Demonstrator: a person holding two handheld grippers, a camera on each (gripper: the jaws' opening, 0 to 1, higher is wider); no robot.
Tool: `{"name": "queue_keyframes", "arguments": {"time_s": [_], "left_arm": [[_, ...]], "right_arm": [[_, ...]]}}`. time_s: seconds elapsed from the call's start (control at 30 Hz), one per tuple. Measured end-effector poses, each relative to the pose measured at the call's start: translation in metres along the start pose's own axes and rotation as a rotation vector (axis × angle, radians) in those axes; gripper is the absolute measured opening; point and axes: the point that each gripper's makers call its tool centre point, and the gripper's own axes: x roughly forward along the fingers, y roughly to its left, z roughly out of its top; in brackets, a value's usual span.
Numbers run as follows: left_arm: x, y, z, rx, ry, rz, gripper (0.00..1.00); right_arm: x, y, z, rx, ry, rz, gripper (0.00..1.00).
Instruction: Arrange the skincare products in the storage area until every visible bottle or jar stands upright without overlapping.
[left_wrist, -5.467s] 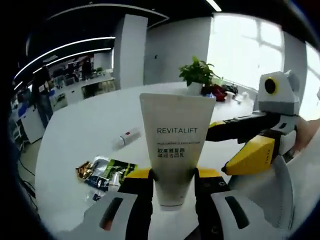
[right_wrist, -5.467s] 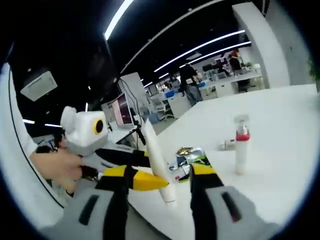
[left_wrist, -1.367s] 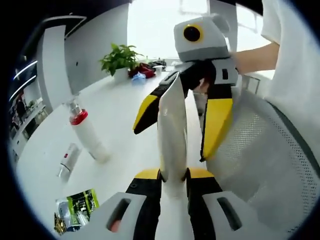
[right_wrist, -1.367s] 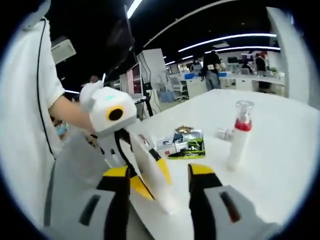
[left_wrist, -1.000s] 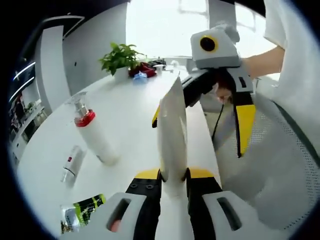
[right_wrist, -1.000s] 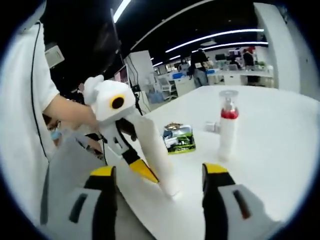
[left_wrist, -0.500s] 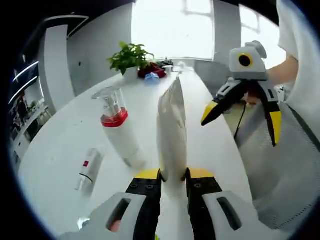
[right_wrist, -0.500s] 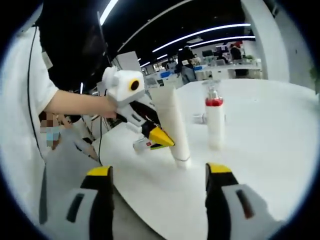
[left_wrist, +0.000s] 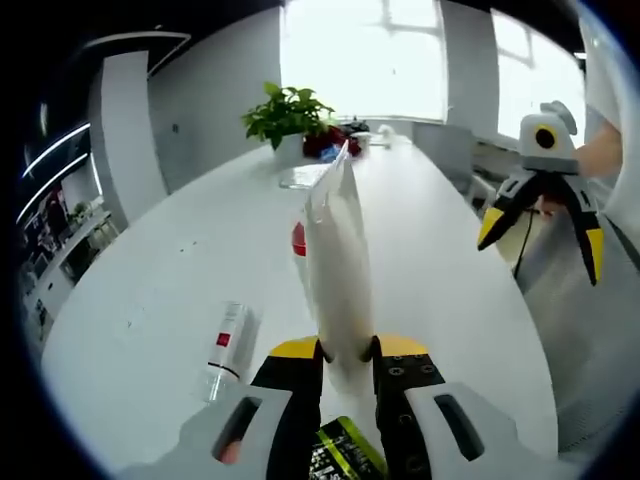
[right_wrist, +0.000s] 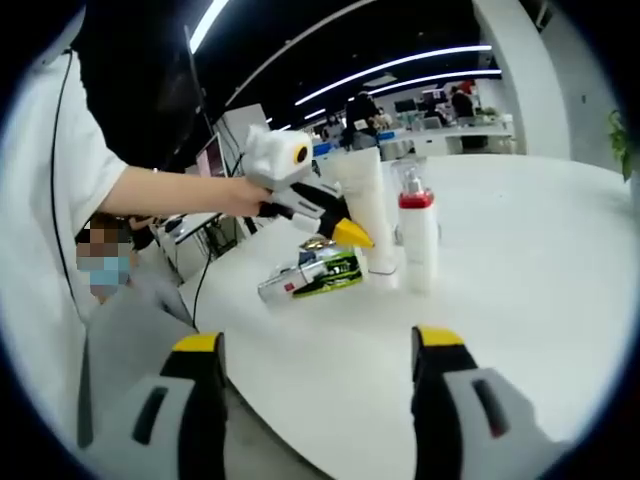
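The left gripper is showing two pale grey jaw bodies, each carrying a dark oval slot and giving way to a black finger capped with a yellow pad. The right gripper is wearing the same livery — grey shells, black slotted fingers, square yellow tips. Seen from across the table, each tool is tapering into pointed yellow-and-black jaws under a white housing. The person is wearing a white short-sleeved top — a thin dark cable is running down its front.
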Motion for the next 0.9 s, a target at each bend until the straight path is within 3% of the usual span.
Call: {"name": "queue_keyframes", "arguments": {"time_s": [0.53, 0.9], "left_arm": [[0.0040, 0.0099, 0.0020, 0.001, -0.002, -0.025, 0.16], [0.0069, 0.0073, -0.0060, -0.017, 0.044, -0.048, 0.21]], "right_arm": [[0.0005, -0.0017, -0.0018, 0.008, 0.004, -0.005, 0.76], [0.0003, -0.0029, -0.0024, 0.016, 0.005, -0.009, 0.77]]}}
